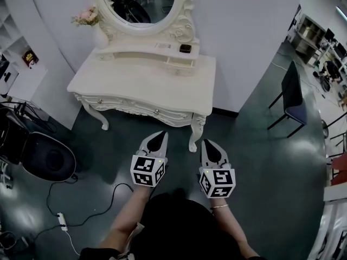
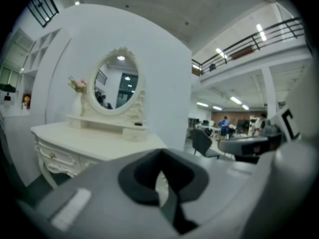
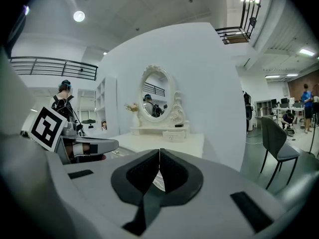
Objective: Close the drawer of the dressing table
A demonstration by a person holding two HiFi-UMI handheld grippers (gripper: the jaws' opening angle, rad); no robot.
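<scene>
Item: my left tool and right tool, both empty with jaws together; ahead, well apart, the desk, its small drawer apparently jutting at the far side; risk: an off-centre push jams it.

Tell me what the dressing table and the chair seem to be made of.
Dressing table: likely cream-painted wood, satin; carved scrollwork on apron and legs. Chair: thin dark legs suggest metal; matte seat and back, plastic or fabric, unclear.

Right gripper closed, empty, facing dressing table
</scene>
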